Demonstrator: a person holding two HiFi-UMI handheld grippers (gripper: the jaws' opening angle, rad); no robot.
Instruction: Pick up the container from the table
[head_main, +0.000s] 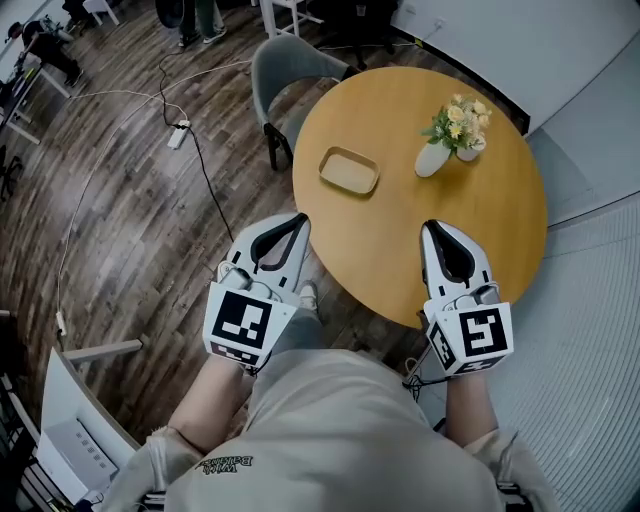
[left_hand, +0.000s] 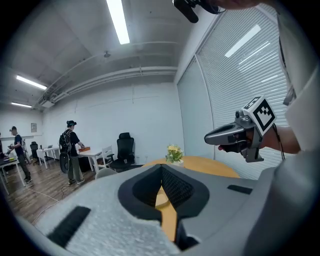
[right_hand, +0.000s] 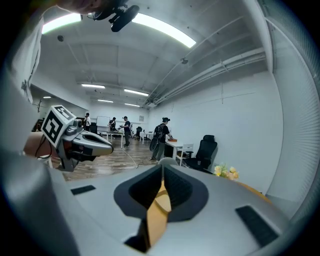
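The container (head_main: 348, 169) is a shallow tan tray lying on the round wooden table (head_main: 500, 220), left of centre. My left gripper (head_main: 298, 221) hovers at the table's near left edge, short of the container, jaws shut and empty. To the right, over the near part of the tabletop, my right gripper (head_main: 431, 228) is also shut with nothing in it. In the left gripper view the left gripper (left_hand: 161, 169) has its jaws closed at the tips, and the right gripper (left_hand: 240, 135) shows to the right. In the right gripper view the right gripper (right_hand: 162, 169) is closed too.
A white vase of yellow flowers (head_main: 450, 135) stands on the table right of the container. A grey chair (head_main: 290, 65) is tucked in at the far side. A power strip (head_main: 178, 133) and cables lie on the wood floor to the left. People stand at desks (left_hand: 70, 152) far off.
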